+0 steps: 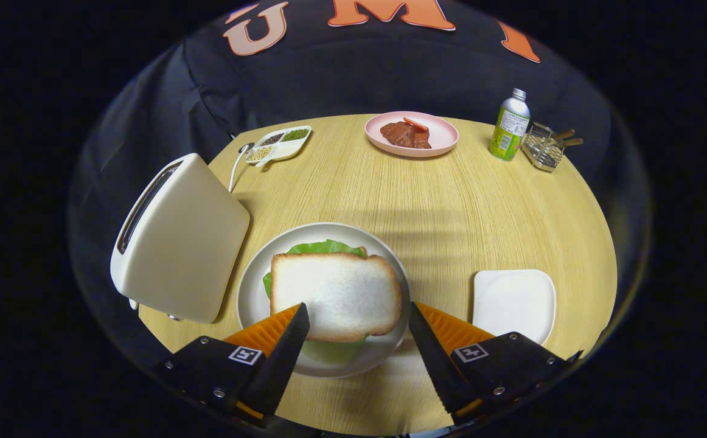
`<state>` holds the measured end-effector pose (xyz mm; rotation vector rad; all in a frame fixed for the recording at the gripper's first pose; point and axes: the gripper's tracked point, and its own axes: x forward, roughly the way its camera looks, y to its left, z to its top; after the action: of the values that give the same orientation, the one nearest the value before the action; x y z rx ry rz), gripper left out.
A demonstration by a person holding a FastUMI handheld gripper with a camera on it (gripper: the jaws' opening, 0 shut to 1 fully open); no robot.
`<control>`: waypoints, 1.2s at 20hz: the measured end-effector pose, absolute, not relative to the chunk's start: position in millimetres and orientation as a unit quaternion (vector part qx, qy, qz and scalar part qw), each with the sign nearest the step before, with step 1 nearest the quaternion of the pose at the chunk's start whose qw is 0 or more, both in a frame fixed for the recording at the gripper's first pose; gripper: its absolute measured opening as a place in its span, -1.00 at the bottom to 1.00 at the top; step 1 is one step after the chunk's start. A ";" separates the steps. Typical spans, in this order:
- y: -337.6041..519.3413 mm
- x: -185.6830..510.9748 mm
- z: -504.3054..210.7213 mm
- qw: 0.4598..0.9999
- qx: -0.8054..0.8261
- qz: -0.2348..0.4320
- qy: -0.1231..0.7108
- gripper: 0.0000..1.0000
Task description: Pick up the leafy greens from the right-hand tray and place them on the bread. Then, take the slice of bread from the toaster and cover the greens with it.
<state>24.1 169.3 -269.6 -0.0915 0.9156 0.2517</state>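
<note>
Gripper view: my gripper (pixel 358 316) stands open, fingers flanking the slice of bread (pixel 334 295) lying on the leafy greens (pixel 320 247) on the plate (pixel 250 292) beside the toaster (pixel 183 240); bread judged light, soft, crushable, best held by the crust edges.

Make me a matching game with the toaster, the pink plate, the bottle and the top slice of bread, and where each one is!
Things:
1. toaster
2. pink plate
3. bottle
4. top slice of bread

Places:
A. beside the wire basket
B. on the leafy greens, just ahead of the open gripper
C. beside the white plate, slot empty
D. at the table's far edge, holding meat

Pairs: 1-C, 2-D, 3-A, 4-B
</note>
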 end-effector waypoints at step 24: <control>69.6 44.6 33.9 0.993 -0.060 0.044 0.093 0.96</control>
<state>44.6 69.6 33.9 -0.1195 0.1857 0.0886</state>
